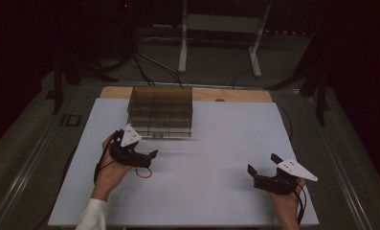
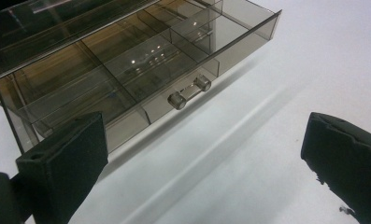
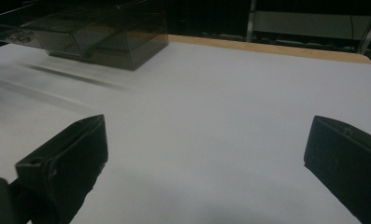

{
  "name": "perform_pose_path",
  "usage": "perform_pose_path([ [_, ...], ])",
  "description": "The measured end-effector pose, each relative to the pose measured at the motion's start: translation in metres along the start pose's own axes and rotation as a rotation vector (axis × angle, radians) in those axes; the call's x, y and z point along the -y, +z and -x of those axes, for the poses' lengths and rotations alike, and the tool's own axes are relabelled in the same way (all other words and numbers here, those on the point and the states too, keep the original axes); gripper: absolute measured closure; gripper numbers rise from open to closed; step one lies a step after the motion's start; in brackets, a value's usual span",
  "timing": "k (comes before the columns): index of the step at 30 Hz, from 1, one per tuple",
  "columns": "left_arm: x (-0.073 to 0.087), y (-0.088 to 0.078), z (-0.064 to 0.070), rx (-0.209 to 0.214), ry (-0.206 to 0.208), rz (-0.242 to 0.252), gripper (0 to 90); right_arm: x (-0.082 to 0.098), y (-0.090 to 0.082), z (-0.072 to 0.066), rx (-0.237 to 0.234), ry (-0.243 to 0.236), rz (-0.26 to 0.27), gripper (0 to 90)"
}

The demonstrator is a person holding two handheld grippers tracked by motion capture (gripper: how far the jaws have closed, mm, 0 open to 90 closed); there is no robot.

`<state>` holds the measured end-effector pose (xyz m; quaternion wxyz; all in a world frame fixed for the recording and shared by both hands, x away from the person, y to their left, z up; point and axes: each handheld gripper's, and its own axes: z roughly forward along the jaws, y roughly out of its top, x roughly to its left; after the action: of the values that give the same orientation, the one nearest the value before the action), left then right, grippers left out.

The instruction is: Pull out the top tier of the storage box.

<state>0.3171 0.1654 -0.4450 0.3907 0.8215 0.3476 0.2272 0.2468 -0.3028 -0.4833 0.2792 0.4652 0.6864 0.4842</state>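
Note:
A smoky clear box (image 1: 161, 112) with drawers stands at the back of the white sheet (image 1: 211, 191), left of centre. In the left gripper view its lower drawer (image 2: 141, 60) sticks out a little, divided into several empty compartments, with a clear bar handle (image 2: 189, 91) on its front. My left gripper (image 1: 150, 158) hovers just in front of the box's left corner, open, with nothing between its jaws (image 2: 202, 135). My right gripper (image 1: 263, 164) rests near the front right of the sheet, open and empty (image 3: 206, 135), with the box (image 3: 94, 32) far off at its upper left.
A wooden board edge (image 1: 235, 94) runs along the back of the sheet. A white metal stand (image 1: 221, 28) and dark cables (image 1: 149, 64) lie beyond the table. A red cable loop (image 1: 143, 172) trails beside the left hand.

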Motion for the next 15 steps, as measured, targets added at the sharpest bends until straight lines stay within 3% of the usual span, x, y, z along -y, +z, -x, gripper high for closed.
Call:
perform_pose_path([
  [15,0.0077,-0.0025,0.0032,-0.005,-0.01,0.003,2.2,-0.0004,-0.0013,0.0011,0.002,-0.001,0.01,0.4],
])
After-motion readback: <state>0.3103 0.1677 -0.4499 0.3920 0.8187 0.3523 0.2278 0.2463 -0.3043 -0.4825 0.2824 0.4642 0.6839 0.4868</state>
